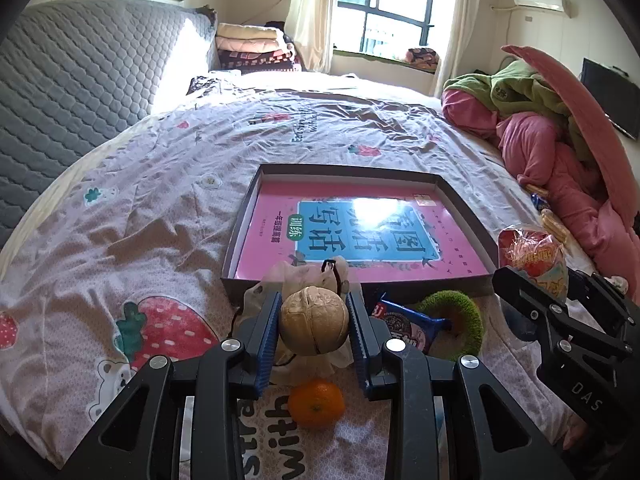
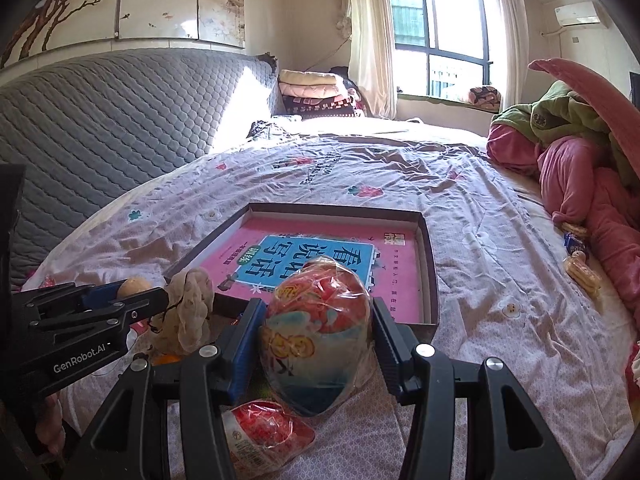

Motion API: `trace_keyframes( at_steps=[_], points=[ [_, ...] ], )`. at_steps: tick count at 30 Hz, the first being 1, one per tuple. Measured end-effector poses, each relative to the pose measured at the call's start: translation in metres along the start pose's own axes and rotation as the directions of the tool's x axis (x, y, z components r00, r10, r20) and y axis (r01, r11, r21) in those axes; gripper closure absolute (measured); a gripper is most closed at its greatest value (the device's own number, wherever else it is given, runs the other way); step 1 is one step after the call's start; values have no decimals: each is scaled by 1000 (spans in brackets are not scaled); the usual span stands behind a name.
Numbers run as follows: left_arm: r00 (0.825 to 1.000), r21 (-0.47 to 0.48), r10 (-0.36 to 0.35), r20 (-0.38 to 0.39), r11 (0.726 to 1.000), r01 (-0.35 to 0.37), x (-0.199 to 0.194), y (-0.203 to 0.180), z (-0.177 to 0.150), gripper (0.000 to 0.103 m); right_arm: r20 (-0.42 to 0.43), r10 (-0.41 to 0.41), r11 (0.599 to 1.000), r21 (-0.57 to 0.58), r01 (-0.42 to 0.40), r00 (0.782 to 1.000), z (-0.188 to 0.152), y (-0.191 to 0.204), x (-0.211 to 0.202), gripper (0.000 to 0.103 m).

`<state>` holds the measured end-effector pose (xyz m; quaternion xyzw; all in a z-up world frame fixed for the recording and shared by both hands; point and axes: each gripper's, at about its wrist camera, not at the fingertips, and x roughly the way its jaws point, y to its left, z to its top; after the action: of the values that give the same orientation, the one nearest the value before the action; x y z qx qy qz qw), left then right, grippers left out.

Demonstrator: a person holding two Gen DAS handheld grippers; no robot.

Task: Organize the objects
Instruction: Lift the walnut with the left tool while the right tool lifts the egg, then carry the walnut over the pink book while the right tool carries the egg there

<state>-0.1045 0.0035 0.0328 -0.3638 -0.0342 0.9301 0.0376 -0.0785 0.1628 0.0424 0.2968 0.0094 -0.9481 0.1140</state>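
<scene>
Right now my left gripper (image 1: 313, 322) is clamped on a walnut (image 1: 313, 321), held above the bedspread (image 1: 120, 240) just short of the open box (image 1: 464, 216) with the pink book (image 1: 272, 240) inside. My right gripper (image 2: 318, 340) pinches a wrapped snack bag (image 2: 318, 320), also near the box's front edge. Below, an orange (image 1: 316, 403), a green ring (image 1: 464, 312) and a second red packet (image 2: 264, 436) lie on the bed.

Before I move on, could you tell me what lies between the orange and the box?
In the left wrist view, the walnut in the left gripper and a crumpled bag lie between orange and box.
</scene>
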Motion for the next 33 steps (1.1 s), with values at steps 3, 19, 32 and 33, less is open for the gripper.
trace_keyframes(
  at_steps=[3, 19, 32, 33],
  points=[
    [1000, -2, 3, 3, 1000, -3, 4, 1, 6, 70, 3, 1, 1000, -1, -1, 1000, 3, 0, 4, 51],
    [1000, -1, -11, 17, 1000, 11, 20, -4, 31, 70, 32, -5, 1000, -15, 5, 999, 23, -4, 13, 51],
    [999, 21, -7, 37, 1000, 6, 24, -13, 46, 70, 56, -13, 1000, -18, 14, 998, 35, -8, 15, 51],
    [999, 19, -9, 41, 1000, 8, 24, -12, 48, 70, 59, -14, 1000, -18, 15, 998, 37, -8, 16, 51]
  ],
)
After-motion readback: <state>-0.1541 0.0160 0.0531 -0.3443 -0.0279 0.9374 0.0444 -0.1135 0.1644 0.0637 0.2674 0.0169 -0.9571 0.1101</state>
